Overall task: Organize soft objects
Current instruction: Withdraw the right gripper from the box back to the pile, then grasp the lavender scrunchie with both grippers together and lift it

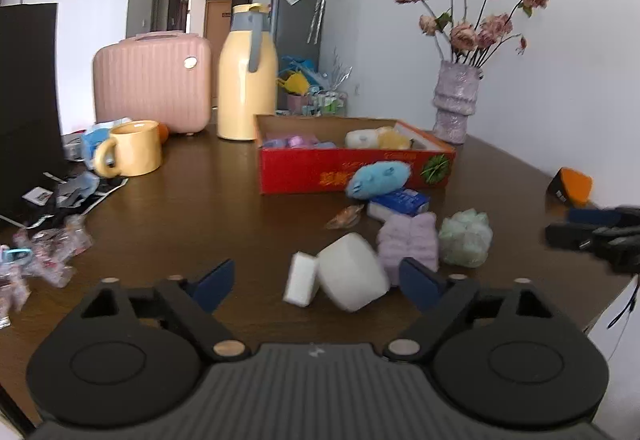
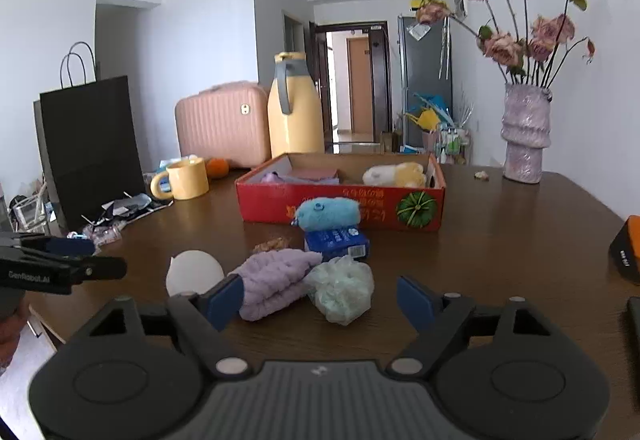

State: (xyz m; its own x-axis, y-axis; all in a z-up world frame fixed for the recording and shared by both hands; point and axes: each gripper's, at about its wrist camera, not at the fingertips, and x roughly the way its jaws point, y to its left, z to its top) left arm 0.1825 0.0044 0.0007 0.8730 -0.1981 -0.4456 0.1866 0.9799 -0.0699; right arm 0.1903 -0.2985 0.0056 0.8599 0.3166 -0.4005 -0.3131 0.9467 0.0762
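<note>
A red cardboard box (image 1: 304,172) (image 2: 272,196) holds purple cloths and a white and yellow plush (image 1: 378,139) (image 2: 396,174). In front of it lie a blue plush (image 1: 378,180) (image 2: 328,214), a blue tissue pack (image 1: 400,202) (image 2: 338,240), a lilac towel (image 1: 408,244) (image 2: 276,280), a green mesh puff (image 1: 466,238) (image 2: 342,288), a white round sponge (image 1: 352,272) (image 2: 194,272) and a white block (image 1: 300,280). My left gripper (image 1: 316,284) is open, with the white sponge and block between its fingers. My right gripper (image 2: 320,300) is open around the towel and puff.
A yellow mug (image 1: 132,148) (image 2: 184,178), yellow flask (image 1: 246,80) (image 2: 296,108), pink case (image 1: 152,80) (image 2: 224,124), black bag (image 2: 90,144) and clutter stand at the left. A vase of dried roses (image 1: 456,100) (image 2: 524,132) stands at the right. A snack wrapper (image 1: 346,218) (image 2: 272,244) lies mid-table.
</note>
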